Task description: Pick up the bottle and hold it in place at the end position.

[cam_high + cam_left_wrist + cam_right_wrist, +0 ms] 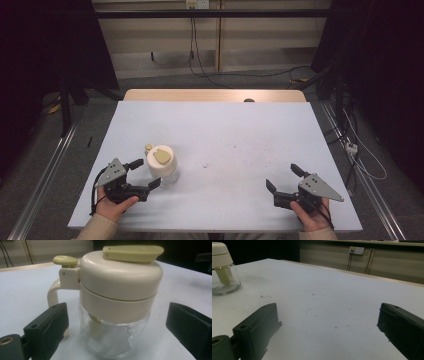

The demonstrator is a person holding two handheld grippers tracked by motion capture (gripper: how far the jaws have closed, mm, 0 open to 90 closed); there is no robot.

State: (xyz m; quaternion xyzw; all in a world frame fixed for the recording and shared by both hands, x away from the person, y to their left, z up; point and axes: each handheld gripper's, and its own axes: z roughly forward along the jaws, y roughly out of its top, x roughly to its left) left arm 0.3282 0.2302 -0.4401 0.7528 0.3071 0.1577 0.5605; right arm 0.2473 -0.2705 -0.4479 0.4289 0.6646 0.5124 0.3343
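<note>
Item: glass jar (163,165) with cream lid, pale-green flap and side handle, standing upright on the table (225,135) at about 8 o'clock.

Left gripper (145,173): jaws spread wide, flanking the jar, holding nothing.

Right gripper (283,178): wide open, empty, at 4 o'clock, well apart.

Risk: an off-centre close could nudge or tip the smooth glass, or catch the handle.

Left gripper view shows handle (53,293) and clear base; high view shows the lid top.
</note>
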